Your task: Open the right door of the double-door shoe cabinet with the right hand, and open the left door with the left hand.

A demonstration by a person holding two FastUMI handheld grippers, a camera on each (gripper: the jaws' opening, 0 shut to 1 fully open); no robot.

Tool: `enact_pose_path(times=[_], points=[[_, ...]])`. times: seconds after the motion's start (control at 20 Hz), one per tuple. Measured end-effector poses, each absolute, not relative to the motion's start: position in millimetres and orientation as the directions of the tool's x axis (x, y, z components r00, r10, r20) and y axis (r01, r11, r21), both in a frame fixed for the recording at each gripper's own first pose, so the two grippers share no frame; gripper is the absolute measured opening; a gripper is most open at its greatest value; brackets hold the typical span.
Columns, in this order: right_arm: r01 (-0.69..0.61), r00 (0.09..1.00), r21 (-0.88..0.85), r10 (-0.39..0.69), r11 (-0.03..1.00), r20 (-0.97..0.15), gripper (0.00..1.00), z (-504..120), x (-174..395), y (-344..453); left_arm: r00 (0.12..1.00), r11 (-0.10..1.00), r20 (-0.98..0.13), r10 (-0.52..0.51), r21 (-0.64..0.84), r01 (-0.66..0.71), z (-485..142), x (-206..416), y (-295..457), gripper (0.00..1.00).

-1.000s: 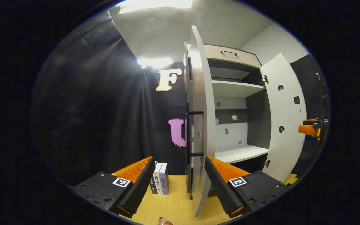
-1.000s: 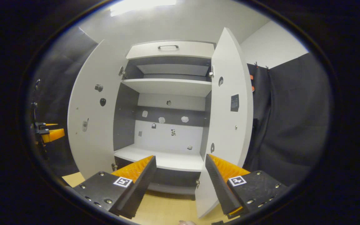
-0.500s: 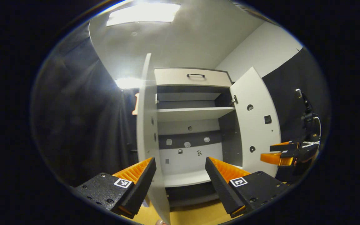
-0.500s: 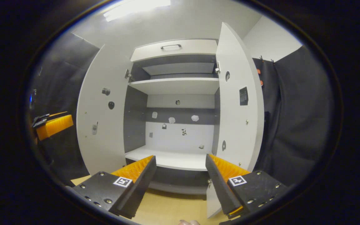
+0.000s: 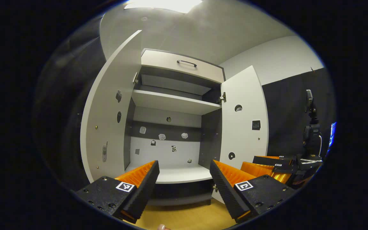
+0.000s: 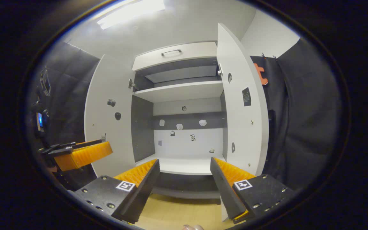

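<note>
Wooden floor (image 6: 171,214) beneath shoe cabinet (image 6: 184,92). Left door (image 5: 107,121) and right door (image 6: 241,108) swung wide. Left gripper (image 5: 184,179) and right gripper (image 6: 184,179) before cabinet, jaws spread wide, holding nothing.

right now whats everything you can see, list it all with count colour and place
cabinet: one, white with dark grey inner panels, straight ahead, nothing on its shelves
left door: one, white, swung open
right door: one, white, swung open
drawer: one, pale with a dark handle, on top of the cabinet, shut
shelves: two, white, one high, one low
floor: light wood, under the cabinet
curtain: black, on the booth's walls
stand: one, dark, far right in the left gripper view
left tongs: open, holding nothing
right tongs: open, holding nothing
</note>
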State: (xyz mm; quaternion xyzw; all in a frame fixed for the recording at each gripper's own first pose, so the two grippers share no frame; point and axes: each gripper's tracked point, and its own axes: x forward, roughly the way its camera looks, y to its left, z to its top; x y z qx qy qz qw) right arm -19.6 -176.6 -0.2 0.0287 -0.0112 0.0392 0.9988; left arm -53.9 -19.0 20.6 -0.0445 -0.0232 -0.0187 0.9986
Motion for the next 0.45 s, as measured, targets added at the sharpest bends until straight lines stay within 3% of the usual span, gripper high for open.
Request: enact_pose_path(times=[0.45], points=[[-0.096,0.995,0.055,0.095,0.994,0.027,0.96,0.5,-21.4,-169.5,0.998,0.994,0.037,-0.059,-0.088,0.062,16.6,-50.1,-22.0,0.99]])
